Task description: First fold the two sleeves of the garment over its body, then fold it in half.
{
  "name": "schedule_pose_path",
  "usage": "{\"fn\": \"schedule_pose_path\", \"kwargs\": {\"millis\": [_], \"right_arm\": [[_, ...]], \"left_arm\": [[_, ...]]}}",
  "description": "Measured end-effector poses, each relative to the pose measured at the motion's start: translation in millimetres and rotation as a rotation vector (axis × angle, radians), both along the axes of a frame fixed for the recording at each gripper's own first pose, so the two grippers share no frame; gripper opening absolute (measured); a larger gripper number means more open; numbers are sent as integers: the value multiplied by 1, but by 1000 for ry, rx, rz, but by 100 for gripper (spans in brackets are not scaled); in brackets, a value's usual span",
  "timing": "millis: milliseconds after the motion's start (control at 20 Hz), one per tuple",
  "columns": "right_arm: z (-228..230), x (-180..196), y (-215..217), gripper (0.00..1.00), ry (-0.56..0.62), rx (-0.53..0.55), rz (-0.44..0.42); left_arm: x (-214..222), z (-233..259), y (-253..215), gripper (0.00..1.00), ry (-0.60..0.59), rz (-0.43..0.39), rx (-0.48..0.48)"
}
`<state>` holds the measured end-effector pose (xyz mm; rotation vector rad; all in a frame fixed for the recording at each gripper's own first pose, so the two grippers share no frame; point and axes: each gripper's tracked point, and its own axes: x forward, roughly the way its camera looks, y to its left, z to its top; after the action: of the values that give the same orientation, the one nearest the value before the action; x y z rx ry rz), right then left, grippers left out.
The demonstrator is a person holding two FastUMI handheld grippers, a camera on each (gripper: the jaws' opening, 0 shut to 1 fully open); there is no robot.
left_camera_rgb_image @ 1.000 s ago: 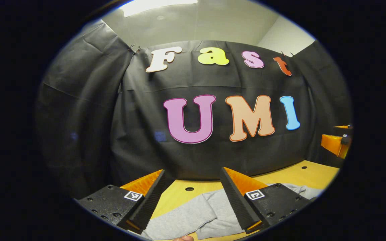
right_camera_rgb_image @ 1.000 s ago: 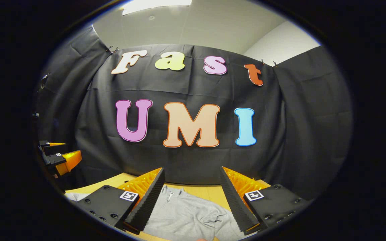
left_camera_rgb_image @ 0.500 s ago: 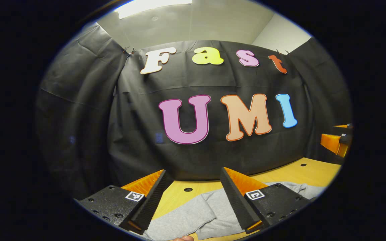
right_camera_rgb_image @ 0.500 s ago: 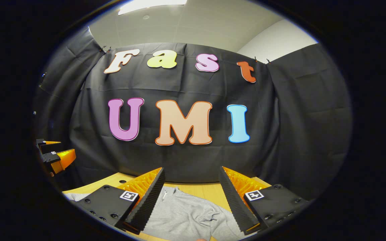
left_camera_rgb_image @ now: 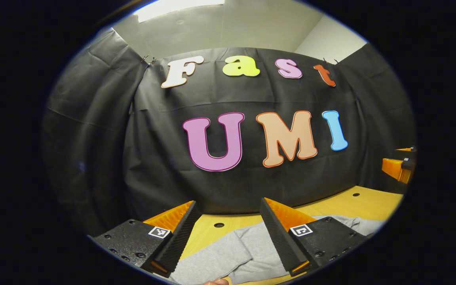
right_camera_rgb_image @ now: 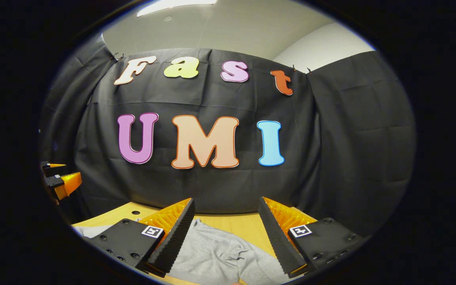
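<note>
both grippers are spread wide with nothing in them. left gripper [left_camera_rgb_image: 228,233] and right gripper [right_camera_rgb_image: 226,233] hover low in frame above the grey garment [right_camera_rgb_image: 216,257], rumpled on the wooden surface [left_camera_rgb_image: 342,204].

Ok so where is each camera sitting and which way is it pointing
Left gripper view: rides the left hand-held gripper, facing the black cloth wall over the wooden table; own open fingers show.
Right gripper view: rides the right hand-held gripper, facing the same wall; own open fingers show.
Shared: the grey fabric garment below, and each catches the other gripper at its edge.
</note>
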<state>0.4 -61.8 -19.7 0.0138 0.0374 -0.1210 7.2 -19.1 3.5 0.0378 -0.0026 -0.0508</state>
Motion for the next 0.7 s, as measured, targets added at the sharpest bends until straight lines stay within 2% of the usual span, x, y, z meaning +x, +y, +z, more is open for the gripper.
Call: {"fn": "schedule_pose_path", "kwargs": {"millis": [50, 100, 200, 300, 500, 600, 650, 700], "right_arm": [[-1, 0, -5, 99, 2, -8, -9], [-1, -1, -13, 99, 0, -14, -23], [-5, -3, -34, 99, 13, -23, -58], [-15, -8, -60, 100, 38, -23, -108], [-36, -20, -110, 99, 94, -7, -211], [-49, -32, -134, 99, 127, -14, -259], [-53, -37, -145, 99, 141, -20, -279], [-59, -43, -153, 100, 155, -25, -295]], "left_arm": [[1, -1, -1, 93, 2, -3, -2], [1, 0, -1, 97, 2, -1, -4], [3, 1, -2, 93, -1, -5, -11], [5, -2, -6, 97, 3, -12, -14], [7, -1, -15, 98, 1, -28, -23], [11, -1, -20, 98, 3, -38, -21], [11, -3, -22, 93, 5, -43, -22], [11, -4, -25, 94, 8, -46, -25]]}}
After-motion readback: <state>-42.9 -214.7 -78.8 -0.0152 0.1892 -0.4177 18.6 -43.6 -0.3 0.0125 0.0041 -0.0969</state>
